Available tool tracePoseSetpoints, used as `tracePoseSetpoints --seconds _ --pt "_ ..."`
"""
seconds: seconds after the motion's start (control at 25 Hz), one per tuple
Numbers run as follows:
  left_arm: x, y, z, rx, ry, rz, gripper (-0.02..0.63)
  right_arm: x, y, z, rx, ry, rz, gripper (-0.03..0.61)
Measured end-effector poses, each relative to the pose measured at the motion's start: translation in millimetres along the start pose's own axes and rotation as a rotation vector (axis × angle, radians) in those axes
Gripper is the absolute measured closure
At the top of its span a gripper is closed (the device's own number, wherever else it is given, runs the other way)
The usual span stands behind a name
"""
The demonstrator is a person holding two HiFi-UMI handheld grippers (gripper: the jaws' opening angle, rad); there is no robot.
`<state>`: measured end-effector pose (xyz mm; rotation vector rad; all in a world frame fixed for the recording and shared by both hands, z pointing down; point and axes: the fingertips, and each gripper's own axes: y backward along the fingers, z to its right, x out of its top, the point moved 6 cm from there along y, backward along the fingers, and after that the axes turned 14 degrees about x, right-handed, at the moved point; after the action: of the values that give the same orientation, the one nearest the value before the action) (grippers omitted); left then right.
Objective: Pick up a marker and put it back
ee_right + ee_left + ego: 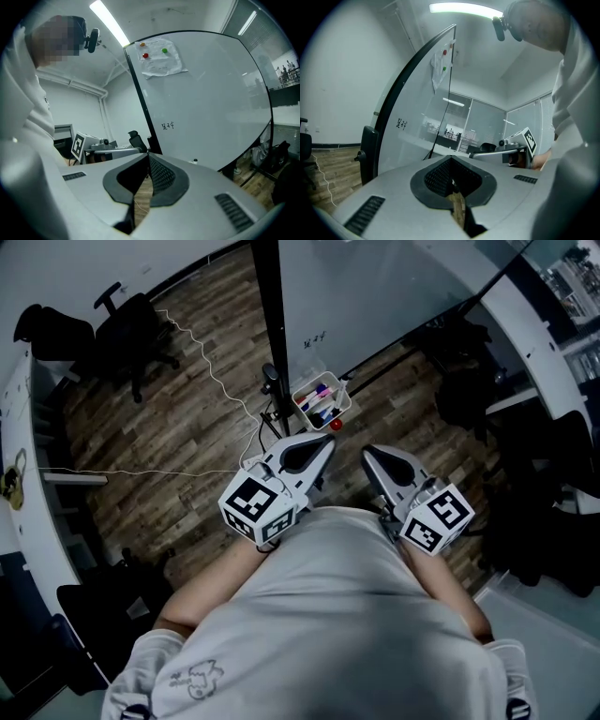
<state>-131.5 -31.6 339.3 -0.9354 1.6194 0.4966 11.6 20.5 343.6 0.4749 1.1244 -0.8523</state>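
Note:
Several markers (321, 401) stand in a small clear basket (342, 409) fixed low on the whiteboard stand, just ahead of both grippers in the head view. My left gripper (324, 448) and right gripper (367, 456) are held close to the person's torso, pointing at the basket from a short distance. In the left gripper view the left gripper (451, 163) has its jaws together with nothing between them. The right gripper (148, 157) looks the same in its own view. The whiteboard (206, 93) carries a small scribble.
The board's black post (270, 334) rises just left of the basket. A white cable (202, 362) snakes over the wood floor. Black office chairs (131, 329) stand at the back left, dark bags (469, 381) at the right, and a white desk (37, 465) along the left.

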Motion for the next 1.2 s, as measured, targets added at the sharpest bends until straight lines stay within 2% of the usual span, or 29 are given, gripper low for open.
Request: tracePoseSetpoints --seconds 0.24,0.56,0.8,1.0,1.2 --pt "-6 0 -16 0.024 0.035 -0.015 0.609 -5 -10 17 -0.001 -0.065 0.001 0.566" --pt "2 -13 -34 0.094 0.064 0.002 0.608 18 -20 59 0.050 -0.052 -0.024 0.566" --pt "2 -38 -42 0.179 0.087 0.005 0.608 26 -30 102 0.125 -0.055 -0.068 0.566" --pt "3 -61 -41 0.239 0.042 0.000 0.609 43 -37 138 0.196 -0.054 -0.107 0.565" --pt "-7 -82 -47 0.329 0.081 -0.009 0.609 48 -52 171 0.312 -0.080 -0.180 0.565"
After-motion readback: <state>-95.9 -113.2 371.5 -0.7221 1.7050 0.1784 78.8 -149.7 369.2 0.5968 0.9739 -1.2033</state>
